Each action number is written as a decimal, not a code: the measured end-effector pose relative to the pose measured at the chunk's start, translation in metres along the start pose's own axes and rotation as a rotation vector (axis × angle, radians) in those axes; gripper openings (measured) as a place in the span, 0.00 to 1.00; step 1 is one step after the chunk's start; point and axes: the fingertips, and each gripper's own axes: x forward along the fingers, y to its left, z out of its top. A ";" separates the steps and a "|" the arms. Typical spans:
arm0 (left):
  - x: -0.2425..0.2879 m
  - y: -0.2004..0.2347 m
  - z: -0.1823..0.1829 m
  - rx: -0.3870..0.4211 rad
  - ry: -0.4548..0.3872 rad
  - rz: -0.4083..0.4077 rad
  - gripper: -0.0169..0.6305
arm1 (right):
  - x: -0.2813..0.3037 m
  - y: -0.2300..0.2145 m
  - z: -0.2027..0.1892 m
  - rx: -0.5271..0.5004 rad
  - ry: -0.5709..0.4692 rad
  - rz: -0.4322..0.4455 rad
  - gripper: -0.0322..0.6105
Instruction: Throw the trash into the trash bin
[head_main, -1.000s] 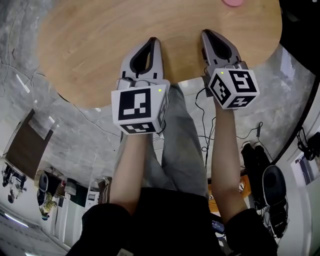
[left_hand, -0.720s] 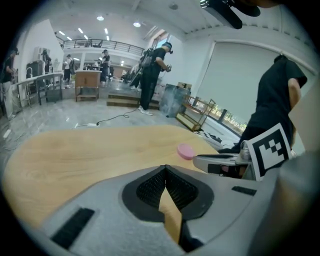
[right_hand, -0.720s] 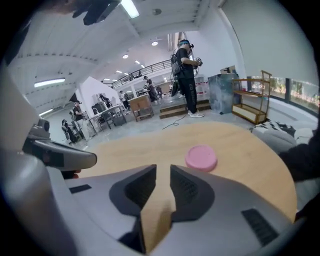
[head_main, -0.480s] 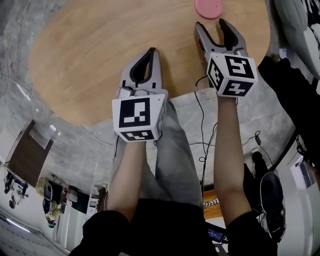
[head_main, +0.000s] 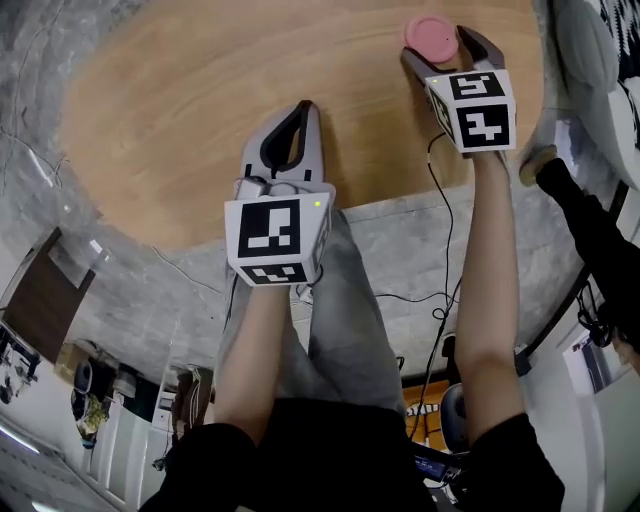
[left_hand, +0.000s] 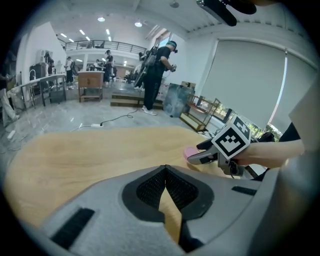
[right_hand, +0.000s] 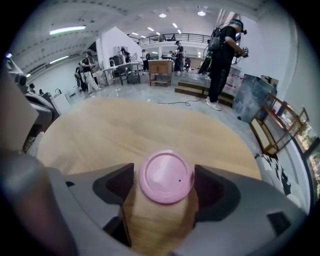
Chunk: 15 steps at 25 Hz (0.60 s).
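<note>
Right gripper (head_main: 450, 55) has advanced to the far right of the table (head_main: 180, 120), its jaws just opened wide and straddling, not yet pinching, the pink round item (right_hand: 166, 176) standing there; left gripper (head_main: 303, 110) clenched, empty, at the near edge; pickup judged imminent.

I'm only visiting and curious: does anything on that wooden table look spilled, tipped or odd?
Nothing stands out. The pink lid sits level on the wooden table, with no spill or damage showing. It is between the jaws of the right gripper; they have just been opening and do not press on it.
</note>
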 end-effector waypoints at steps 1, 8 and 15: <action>-0.002 0.004 0.000 -0.006 0.001 0.009 0.03 | 0.004 0.000 -0.001 -0.011 0.017 0.013 0.56; -0.009 0.026 -0.001 -0.036 -0.003 0.046 0.03 | 0.010 -0.007 -0.001 0.010 0.035 0.007 0.55; -0.022 0.037 -0.004 -0.049 -0.023 0.046 0.03 | 0.001 0.012 0.000 0.114 -0.023 -0.038 0.55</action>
